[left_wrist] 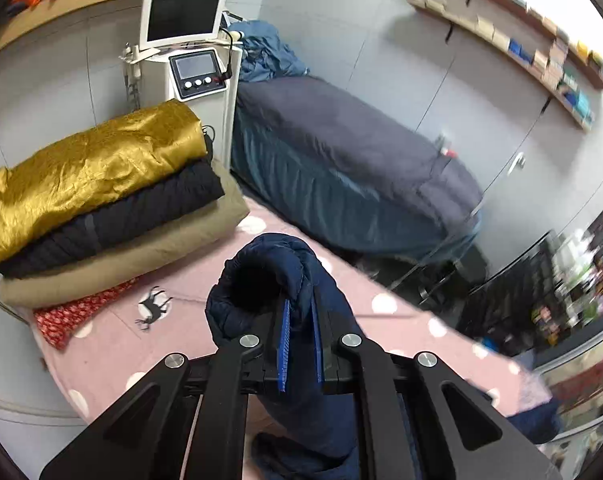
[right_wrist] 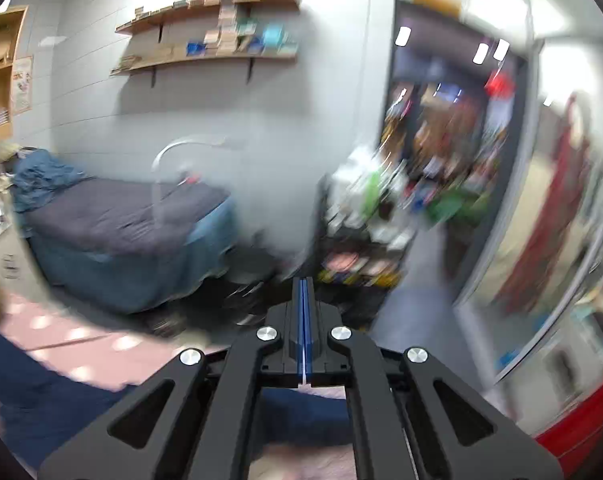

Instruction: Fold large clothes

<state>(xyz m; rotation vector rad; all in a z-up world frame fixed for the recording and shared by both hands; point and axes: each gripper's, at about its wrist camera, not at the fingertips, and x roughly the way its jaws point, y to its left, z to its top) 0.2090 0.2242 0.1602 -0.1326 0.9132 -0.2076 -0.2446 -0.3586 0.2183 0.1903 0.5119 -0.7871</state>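
Observation:
My left gripper (left_wrist: 301,308) is shut on a navy blue padded garment (left_wrist: 269,276). The fabric bunches over the fingertips and hangs down below the gripper toward the pink spotted bed cover (left_wrist: 381,320). My right gripper (right_wrist: 304,284) is shut with nothing between its blue pads, raised and pointing out across the room. More of the navy garment (right_wrist: 29,384) lies on the pink cover (right_wrist: 77,336) at the lower left of the right wrist view, which is motion-blurred.
A stack of folded clothes, gold (left_wrist: 93,176) over black (left_wrist: 113,220) over beige (left_wrist: 121,260), sits on the bed at left. A grey treatment bed (left_wrist: 341,152) stands beyond, with a white machine and monitor (left_wrist: 193,64) beside it. Wall shelves (right_wrist: 209,48) and a doorway (right_wrist: 453,160) lie ahead.

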